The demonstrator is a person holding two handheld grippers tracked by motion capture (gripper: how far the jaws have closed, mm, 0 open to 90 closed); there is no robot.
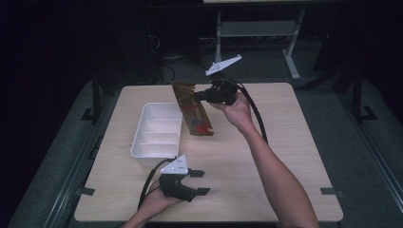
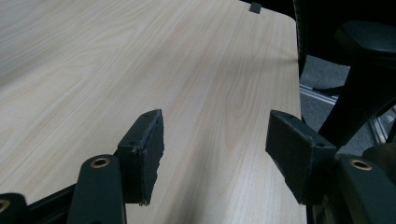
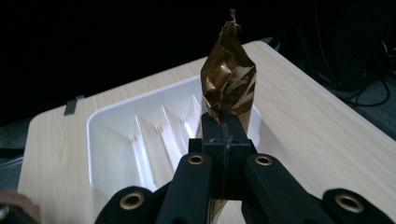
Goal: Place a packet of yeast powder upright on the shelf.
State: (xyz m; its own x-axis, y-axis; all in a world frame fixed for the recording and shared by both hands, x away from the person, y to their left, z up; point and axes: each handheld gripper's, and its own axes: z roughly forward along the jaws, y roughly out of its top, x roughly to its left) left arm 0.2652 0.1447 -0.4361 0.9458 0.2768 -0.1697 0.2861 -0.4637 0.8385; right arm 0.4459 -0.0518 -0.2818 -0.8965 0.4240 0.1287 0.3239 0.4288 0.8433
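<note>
A brown foil snack bag (image 1: 192, 110) with a red mark near its lower end hangs above the table, just right of the white divided tray (image 1: 153, 147). My right gripper (image 1: 196, 96) is shut on the bag's upper part, and in the right gripper view the crumpled bag (image 3: 229, 79) rises from between the closed jaws, over the tray (image 3: 112, 154). My left gripper (image 1: 200, 182) rests near the table's front edge, held by a hand, open and holding nothing. In the left gripper view its pads (image 2: 142, 154) stand wide apart over bare wood.
The light wooden table (image 1: 285, 142) has free room on its right half. Small dark clips sit at its edges (image 1: 85, 191). Beyond the far edge is a dark floor with cables and a white table frame (image 1: 290, 47). A dark chair (image 2: 369, 79) stands past the table's edge.
</note>
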